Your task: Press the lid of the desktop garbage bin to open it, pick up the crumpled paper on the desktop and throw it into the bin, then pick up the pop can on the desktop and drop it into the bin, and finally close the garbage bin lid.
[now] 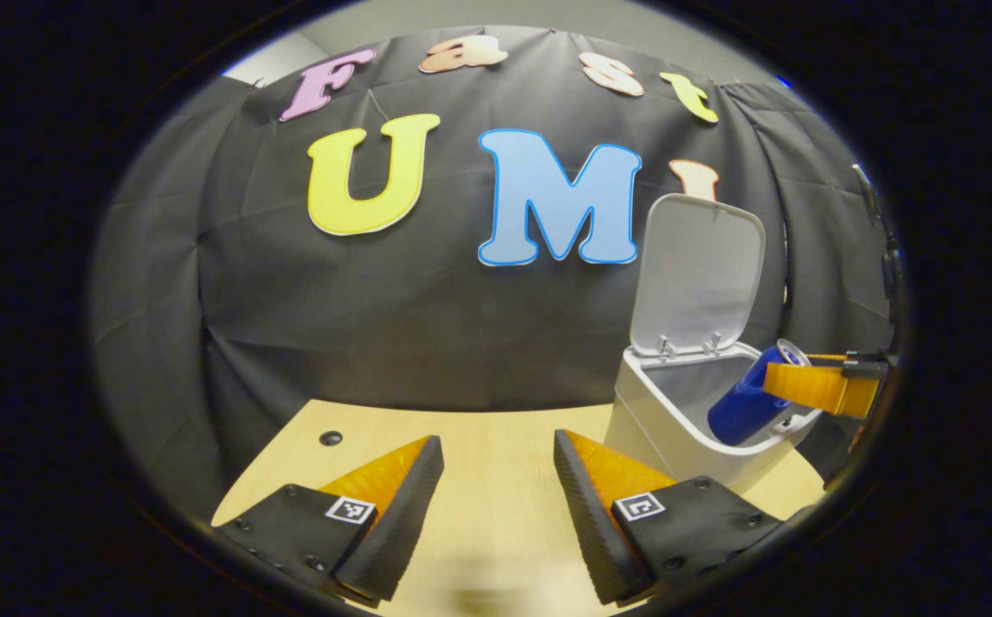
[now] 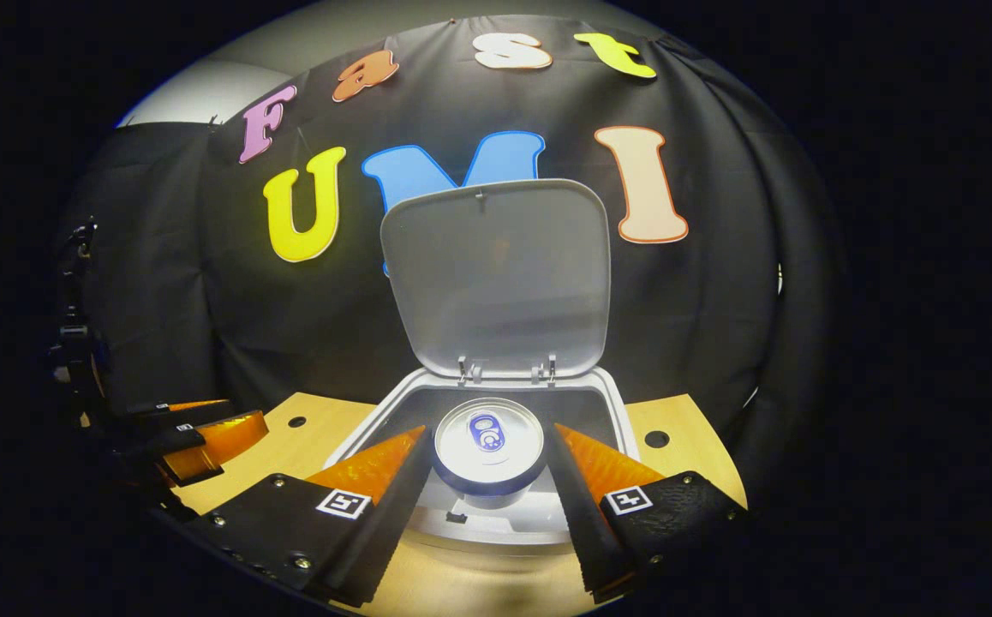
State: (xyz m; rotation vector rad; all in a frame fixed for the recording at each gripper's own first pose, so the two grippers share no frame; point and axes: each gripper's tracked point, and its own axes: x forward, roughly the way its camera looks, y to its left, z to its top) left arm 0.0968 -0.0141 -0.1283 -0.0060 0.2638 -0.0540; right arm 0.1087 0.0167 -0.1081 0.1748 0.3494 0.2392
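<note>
On the left, the left claw (image 1: 496,480) hovers low over the bare wooden counter (image 1: 496,514), its two fingers spread wide apart with nothing between them. It seems parked out of the way while the other hand works.

Moving right, the white desktop garbage bin (image 1: 659,428) stands on the counter against the black cloth wall. Its lid (image 1: 697,274) is swung up and back on its hinges, leaving the mouth fully open to receive rubbish.

Over that mouth, the right claw (image 2: 489,480) holds the blue pop can (image 2: 489,446). Both fingers press against the can's sides, so the claw is clamped on it. In the left gripper view the can tilts, its lower end already dipping inside the bin's opening while its silver top points up and outward. In the right gripper view the can's top faces the camera, centred above the bin's dark interior. It looks positioned so that opening the fingers would let it fall straight in.

The crumpled paper cannot be made out on the counter; whether it lies inside the bin cannot be told. The drop and the lid closing look yet to come.
</note>
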